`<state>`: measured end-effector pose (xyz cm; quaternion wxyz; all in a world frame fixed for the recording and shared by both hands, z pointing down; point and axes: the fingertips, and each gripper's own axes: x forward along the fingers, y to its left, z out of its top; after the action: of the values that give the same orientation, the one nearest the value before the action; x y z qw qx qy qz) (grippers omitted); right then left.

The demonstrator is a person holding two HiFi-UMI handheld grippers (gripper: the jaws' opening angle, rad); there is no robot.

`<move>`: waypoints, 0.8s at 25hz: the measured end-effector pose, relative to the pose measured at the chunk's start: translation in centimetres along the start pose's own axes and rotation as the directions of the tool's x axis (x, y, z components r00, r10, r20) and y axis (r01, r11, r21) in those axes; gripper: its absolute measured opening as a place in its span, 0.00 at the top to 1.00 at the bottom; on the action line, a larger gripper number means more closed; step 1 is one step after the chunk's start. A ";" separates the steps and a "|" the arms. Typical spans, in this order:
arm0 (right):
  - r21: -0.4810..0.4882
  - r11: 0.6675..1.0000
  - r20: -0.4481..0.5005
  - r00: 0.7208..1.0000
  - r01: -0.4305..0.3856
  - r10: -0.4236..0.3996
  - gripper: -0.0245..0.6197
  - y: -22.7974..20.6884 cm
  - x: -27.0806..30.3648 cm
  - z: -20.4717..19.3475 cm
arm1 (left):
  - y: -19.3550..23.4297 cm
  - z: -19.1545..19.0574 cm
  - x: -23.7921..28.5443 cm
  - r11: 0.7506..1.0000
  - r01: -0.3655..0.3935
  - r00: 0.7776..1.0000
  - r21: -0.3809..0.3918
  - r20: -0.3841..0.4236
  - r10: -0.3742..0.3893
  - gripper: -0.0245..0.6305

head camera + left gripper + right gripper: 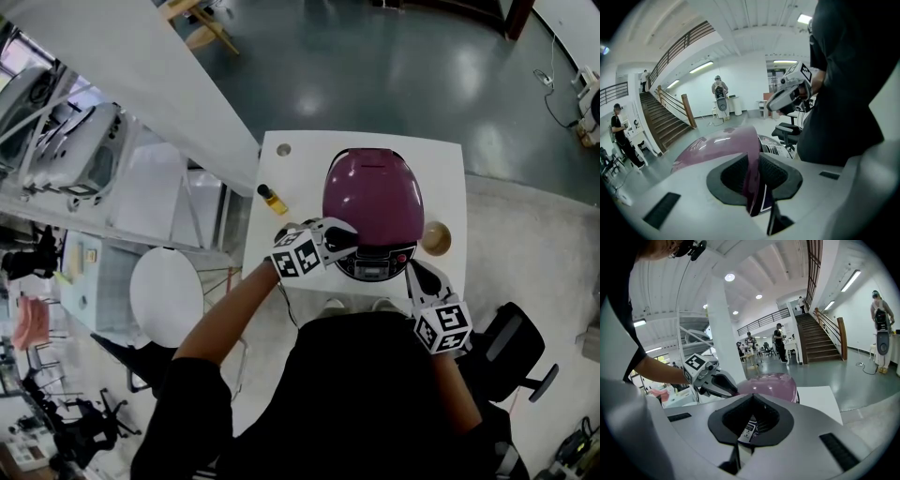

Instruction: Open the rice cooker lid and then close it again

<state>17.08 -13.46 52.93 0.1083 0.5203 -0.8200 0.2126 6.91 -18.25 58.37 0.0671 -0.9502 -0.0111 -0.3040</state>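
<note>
A rice cooker with a glossy purple lid [373,192] stands on a small white table [445,169]; its control panel [375,265] faces me. My left gripper [345,242] is at the lid's front left edge. In the left gripper view the lid [719,146] runs edge-on between the jaws of the left gripper [752,171], and both pads press on it. The lid looks low over the pot. My right gripper [417,274] hovers by the cooker's front right corner, shut and holding nothing. The right gripper view shows its closed jaws [751,420] with the lid [776,385] beyond.
A small bottle of yellow liquid [273,199] stands left of the cooker, and a round tan bowl [436,237] lies to its right. A black office chair [514,345] is at my right and a white round stool [166,295] is left of the table.
</note>
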 end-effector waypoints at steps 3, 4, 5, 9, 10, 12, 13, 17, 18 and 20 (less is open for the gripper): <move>0.001 1.000 0.000 1.000 0.004 -0.004 0.96 0.0 0.3 0.1 | -0.2 -0.4 0.2 1.000 0.009 1.000 -0.003 -0.002 -0.009 0.85; 0.002 1.000 0.001 1.000 0.006 -0.006 0.96 0.0 0.4 0.1 | -0.2 -0.5 0.2 1.000 0.012 1.000 -0.003 -0.004 -0.012 0.85; 0.003 1.000 0.001 1.000 0.009 -0.009 0.96 -0.1 0.5 0.2 | -0.3 -0.6 0.3 1.000 0.016 1.000 -0.003 -0.007 -0.016 0.85; 0.007 1.000 -0.001 1.000 0.014 -0.014 0.96 0.0 0.8 0.1 | -0.6 -1.2 0.8 1.000 0.028 1.000 -0.007 -0.013 -0.029 0.85; 0.008 1.000 -0.002 1.000 0.014 -0.014 0.96 0.0 1.0 0.0 | -0.6 -1.3 0.9 1.000 0.030 0.999 -0.008 -0.014 -0.030 0.85; 0.009 1.000 -0.004 1.000 0.015 -0.015 0.96 0.2 1.2 0.0 | -0.7 -1.4 1.0 0.999 0.034 0.999 -0.008 -0.015 -0.034 0.86; 0.009 1.000 -0.004 1.000 0.015 -0.015 0.96 0.3 1.2 0.0 | -0.7 -1.5 1.1 0.999 0.036 0.999 -0.008 -0.015 -0.036 0.86; 0.012 1.000 -0.001 1.000 0.021 -0.021 0.96 0.4 1.3 -0.1 | -1.1 -1.9 1.3 0.999 0.044 0.999 -0.006 -0.018 -0.044 0.86; 0.014 1.000 0.001 1.000 0.023 -0.023 0.96 0.4 1.3 -0.1 | -1.2 -2.0 1.4 0.999 0.046 0.999 -0.005 -0.019 -0.046 0.86; 0.017 0.999 0.004 1.000 0.030 -0.030 0.96 0.3 1.4 -0.1 | -1.1 -2.1 1.5 0.999 0.049 0.999 -0.004 -0.021 -0.049 0.87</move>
<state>16.22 -14.46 53.47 0.1053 0.5337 -0.8105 0.2171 6.87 -17.42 61.09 0.0580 -0.9465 -0.0333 -0.3157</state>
